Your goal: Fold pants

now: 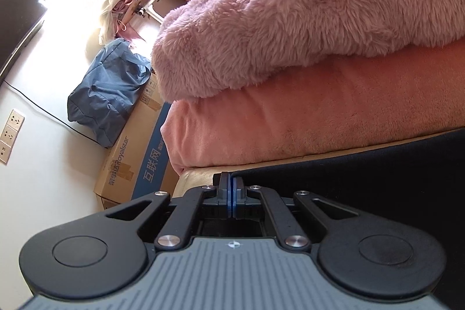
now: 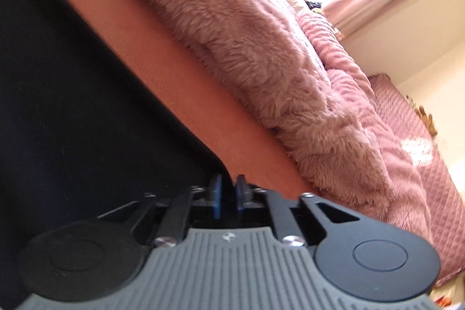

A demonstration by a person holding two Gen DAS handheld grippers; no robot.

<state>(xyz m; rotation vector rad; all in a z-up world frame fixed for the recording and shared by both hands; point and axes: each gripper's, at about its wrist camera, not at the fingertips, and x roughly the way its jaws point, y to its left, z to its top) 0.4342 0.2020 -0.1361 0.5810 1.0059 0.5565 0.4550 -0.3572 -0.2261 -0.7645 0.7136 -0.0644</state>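
**Pants at the bed's edge, one gripper clamped, one parted**

The dark pants (image 1: 377, 179) lie flat along the near edge of the bed (image 1: 290, 130), on its orange-pink cover, with a fluffy pink blanket (image 1: 305, 5) heaped further in. The left gripper (image 1: 232, 188) has its blue pads pressed tight together right at the pants' corner by the bed's end; whether cloth is pinched between them cannot be told from this view. Over to the right gripper (image 2: 228, 193): its pads stand apart with a clear gap, and a dark point of the pants (image 2: 87, 77) reaches into that gap, the pads not pressing on it. Beyond the bed's end, a cardboard box (image 1: 136, 153) and a blue bag (image 1: 107, 95) sit on the floor.
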